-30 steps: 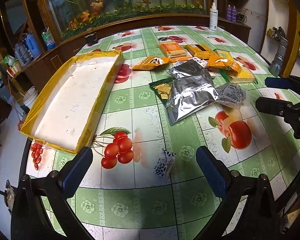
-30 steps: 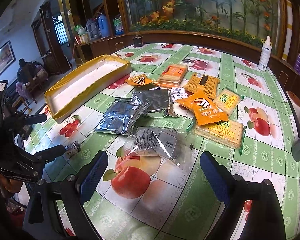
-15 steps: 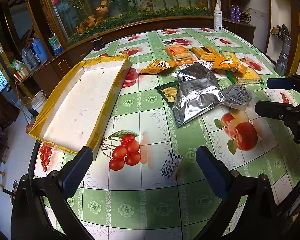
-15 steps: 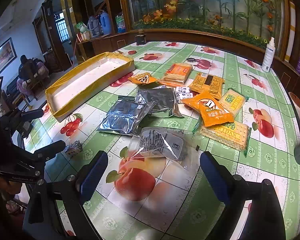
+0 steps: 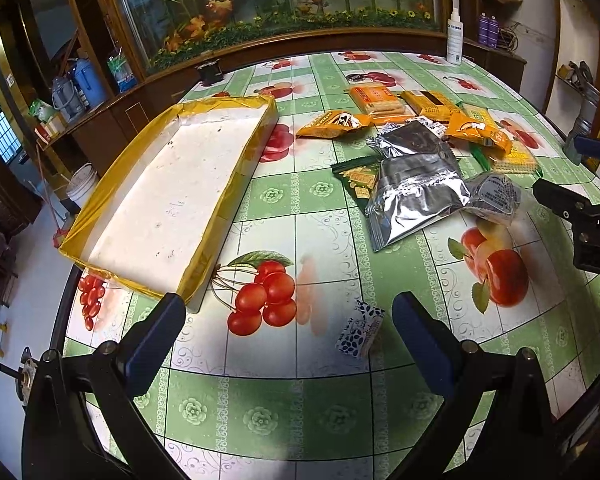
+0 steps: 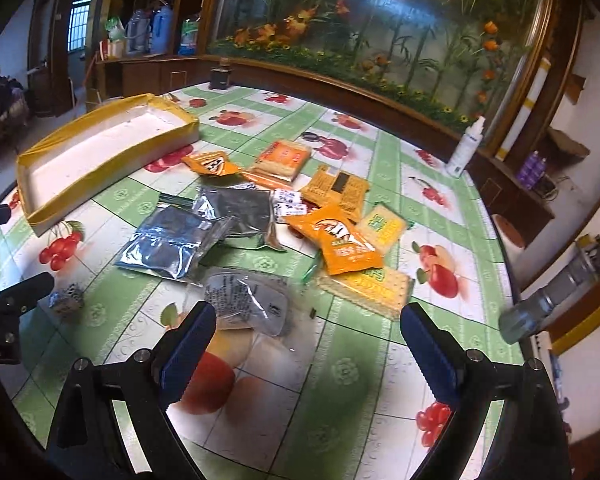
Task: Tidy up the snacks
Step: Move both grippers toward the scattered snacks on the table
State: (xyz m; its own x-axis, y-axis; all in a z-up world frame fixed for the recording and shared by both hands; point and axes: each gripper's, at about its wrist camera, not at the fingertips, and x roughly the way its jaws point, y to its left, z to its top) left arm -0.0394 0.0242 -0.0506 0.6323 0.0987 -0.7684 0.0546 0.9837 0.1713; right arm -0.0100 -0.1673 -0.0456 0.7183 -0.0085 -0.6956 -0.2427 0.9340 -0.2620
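An empty yellow-rimmed white tray (image 5: 236,160) (image 6: 100,148) lies at the table's left. Several snack packets lie in a heap: silver foil bags (image 5: 412,184) (image 6: 172,244), orange packets (image 5: 332,124) (image 6: 344,240), cracker packs (image 6: 364,284) and a clear-wrapped grey snack (image 5: 496,196) (image 6: 244,300). A small blue-and-white patterned packet (image 5: 360,332) (image 6: 66,300) lies alone. My left gripper (image 5: 288,332) is open and empty, just before that small packet. My right gripper (image 6: 304,344) is open and empty, close over the clear-wrapped snack.
The round table has a green fruit-print cloth (image 5: 320,192). A white spray bottle (image 6: 466,148) (image 5: 454,36) stands at the far edge. A dark small object (image 6: 220,76) sits at the back edge. A planter wall runs behind the table.
Both grippers have moved forward and lower over the table. The right gripper has swung rightward and closer to the clear-wrapped snack. No packet has moved.
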